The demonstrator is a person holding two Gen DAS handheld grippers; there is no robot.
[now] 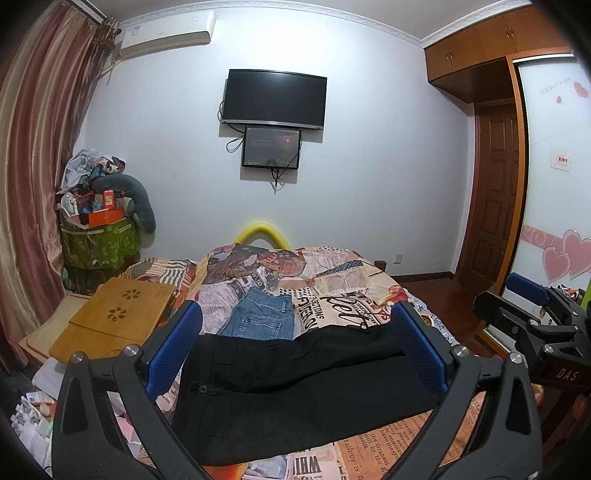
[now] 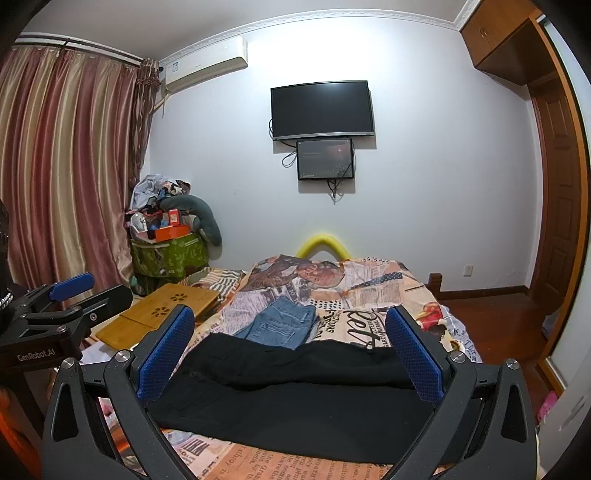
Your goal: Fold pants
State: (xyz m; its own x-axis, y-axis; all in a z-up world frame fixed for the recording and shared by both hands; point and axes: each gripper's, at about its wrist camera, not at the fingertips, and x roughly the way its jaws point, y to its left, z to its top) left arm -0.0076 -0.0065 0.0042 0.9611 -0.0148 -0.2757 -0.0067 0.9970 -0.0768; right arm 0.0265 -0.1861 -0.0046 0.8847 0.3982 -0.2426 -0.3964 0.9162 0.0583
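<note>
Black pants [image 1: 295, 391] lie across your bed [image 1: 369, 295], jeans [image 1: 258, 314] just beyond; your left hand-held gripper [image 1: 295, 347] and right hand-held gripper [image 2: 291, 350] gape wide, gripping nothing. A green bin [image 1: 99, 247] overflows with boxes and clothes.

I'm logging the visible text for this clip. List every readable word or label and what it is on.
"DAS" on the right gripper body.
"GenRobot.AI" on the left gripper body.
"WHI", cut off, on the newspaper-print bedspread.
Bedspread fine print, the wardrobe door script, the air conditioner label and the small monitor text are too small or blurred to read.
</note>
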